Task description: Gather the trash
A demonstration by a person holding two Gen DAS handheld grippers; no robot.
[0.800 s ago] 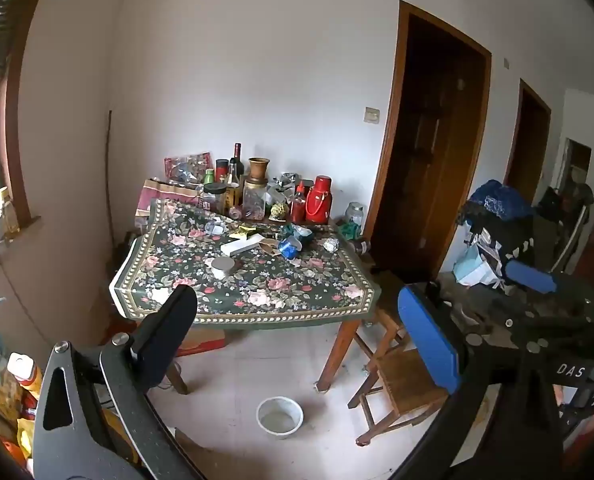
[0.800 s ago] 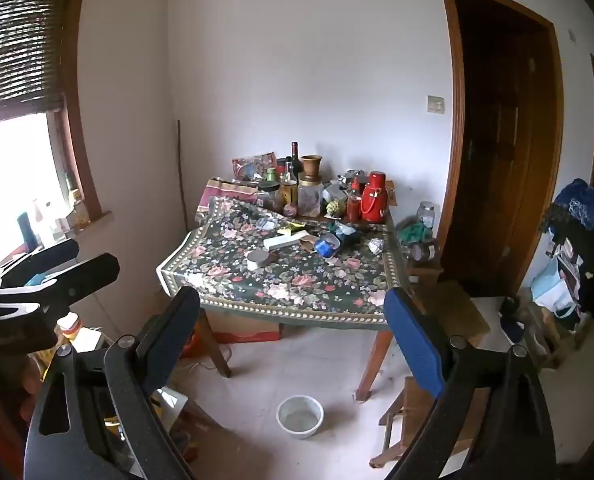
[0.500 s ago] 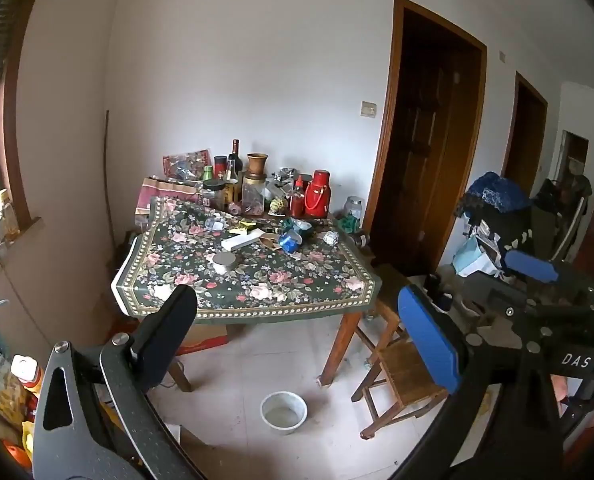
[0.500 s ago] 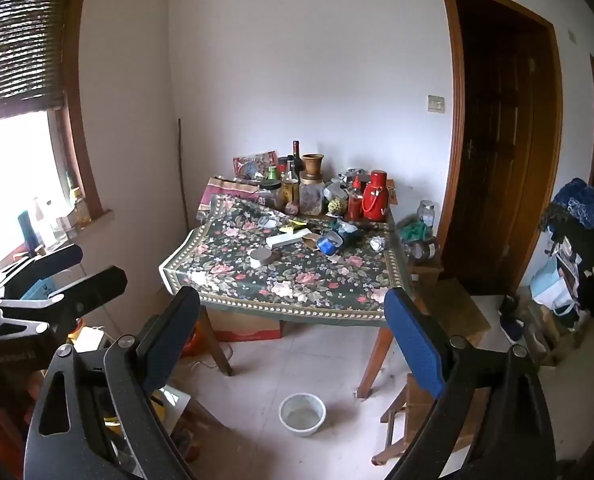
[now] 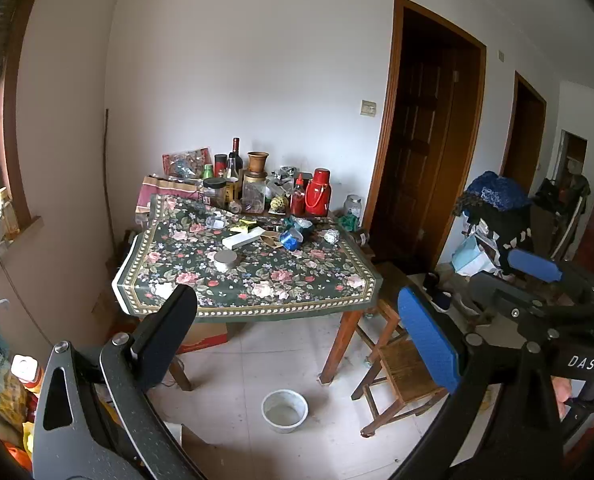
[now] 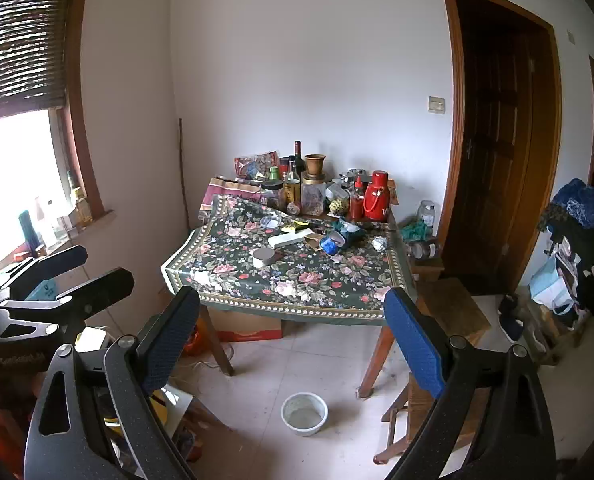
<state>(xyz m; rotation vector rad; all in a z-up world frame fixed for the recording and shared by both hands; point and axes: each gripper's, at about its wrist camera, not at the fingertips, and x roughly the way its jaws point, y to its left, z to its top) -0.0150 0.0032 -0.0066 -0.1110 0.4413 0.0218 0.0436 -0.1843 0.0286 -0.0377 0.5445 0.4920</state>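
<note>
Across the room stands a table (image 5: pixel 253 312) under a dark floral cloth (image 6: pixel 297 280). Loose litter lies on it: a crumpled foil ball (image 5: pixel 331 235) (image 6: pixel 380 243), a blue crushed wrapper (image 5: pixel 290 239) (image 6: pixel 329 245), a yellow wrapper (image 5: pixel 247 223) and a white flat box (image 5: pixel 243 238) (image 6: pixel 291 237). My left gripper (image 5: pixel 297 336) (image 6: pixel 77 274) is open and holds nothing. The right gripper (image 6: pixel 293 340) (image 5: pixel 517 284) is also open and holds nothing. Both are well short of the table and point at it, slightly downward.
Bottles, jars and a red thermos (image 5: pixel 317 198) crowd the table's far edge. A round tin (image 5: pixel 225 260) sits mid-cloth. On the tiled floor are a white bowl (image 5: pixel 284 410) (image 6: pixel 304 413) and wooden stools (image 5: pixel 401 368) (image 6: pixel 453 308). A dark door (image 6: pixel 497 140) is at right, and clutter lies low at left.
Both views have shifted only slightly. The left gripper has edged a little further into the right wrist view. Both grippers stay open.
</note>
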